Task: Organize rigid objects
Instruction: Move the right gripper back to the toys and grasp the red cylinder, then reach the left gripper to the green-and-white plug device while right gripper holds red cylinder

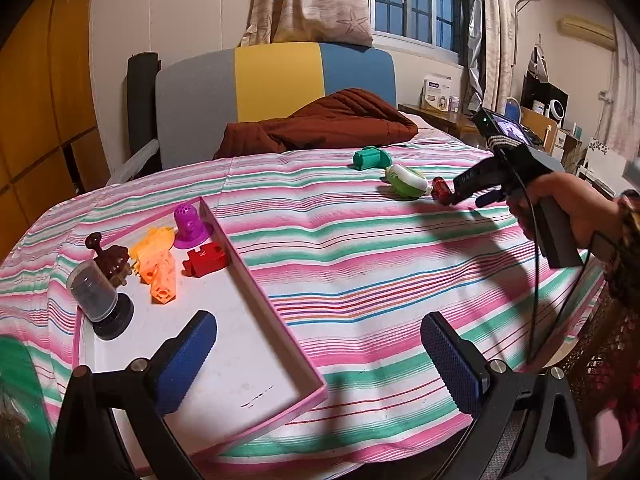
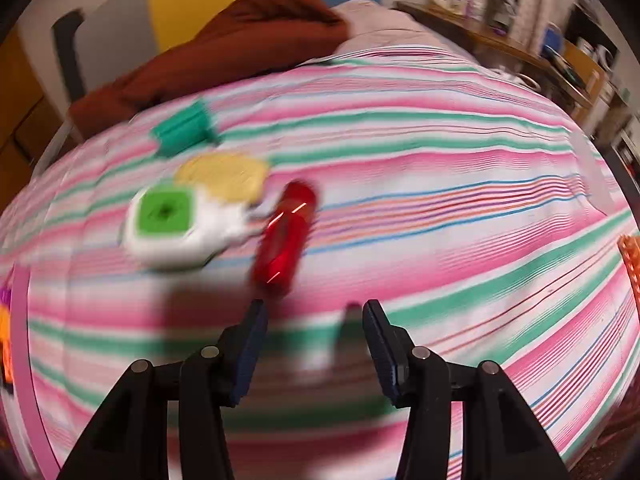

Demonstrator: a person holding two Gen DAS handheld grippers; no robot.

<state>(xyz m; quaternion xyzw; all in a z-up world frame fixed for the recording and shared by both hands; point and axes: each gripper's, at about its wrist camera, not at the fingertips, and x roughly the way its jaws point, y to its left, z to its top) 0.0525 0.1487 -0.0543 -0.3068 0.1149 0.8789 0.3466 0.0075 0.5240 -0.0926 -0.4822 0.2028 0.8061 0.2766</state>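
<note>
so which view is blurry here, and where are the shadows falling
Right wrist view: motion-smeared, the red piece and green-and-white toy streaked, only the right hand-held gripper sharp. Left wrist view: crisp, a dark shadow on the striped cloth under that hand-held gripper.

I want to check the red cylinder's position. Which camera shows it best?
The right wrist view: the red cylinder lies large and unobstructed on the striped bedspread, though blurred. The left wrist view shows it small, distant, partly hidden behind the right gripper.

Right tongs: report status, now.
Right tongs open, empty, just short of red cylinder. Left tongs open, empty, over pink tray. Green-white piece touching cylinder's left; approach otherwise clear.
</note>
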